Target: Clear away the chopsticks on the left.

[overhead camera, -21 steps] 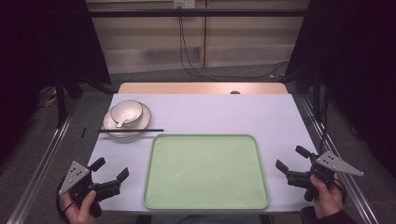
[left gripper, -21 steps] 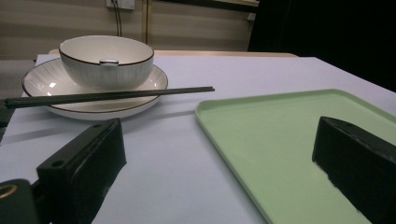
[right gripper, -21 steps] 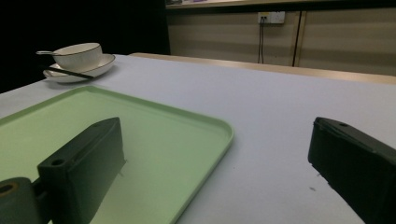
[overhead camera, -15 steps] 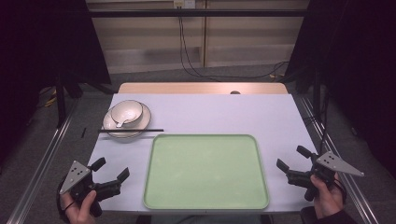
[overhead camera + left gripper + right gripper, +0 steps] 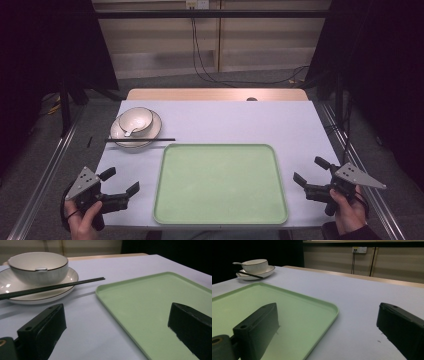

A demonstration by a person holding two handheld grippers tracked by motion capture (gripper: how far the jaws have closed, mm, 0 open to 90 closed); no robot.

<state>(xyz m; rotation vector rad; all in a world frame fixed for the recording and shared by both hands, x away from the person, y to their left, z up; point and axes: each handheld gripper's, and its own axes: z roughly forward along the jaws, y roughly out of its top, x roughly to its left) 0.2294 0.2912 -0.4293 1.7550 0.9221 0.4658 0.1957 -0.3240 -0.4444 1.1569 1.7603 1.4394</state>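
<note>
A pale green tray (image 5: 220, 215) lies flat at the front middle of the white table, with nothing on it. A white bowl (image 5: 135, 119) with a spoon inside stands on a white plate (image 5: 153, 133) at the back left, and black chopsticks (image 5: 140, 139) rest across the plate's near rim. My left gripper (image 5: 120, 181) is held open just off the tray's front left corner. My right gripper (image 5: 311, 170) is open beside the tray's right edge. The bowl (image 5: 37, 266), chopsticks (image 5: 55, 286) and tray (image 5: 155, 305) lie ahead in the left gripper view; tray (image 5: 244, 305) and bowl (image 5: 255, 265) appear in the right gripper view.
The white table cover (image 5: 225, 122) ends at a wooden strip (image 5: 215, 94) along the far edge. Metal rails (image 5: 47, 170) run down both sides of the table. Cables (image 5: 205, 55) hang against the back wall, with dark curtains left and right.
</note>
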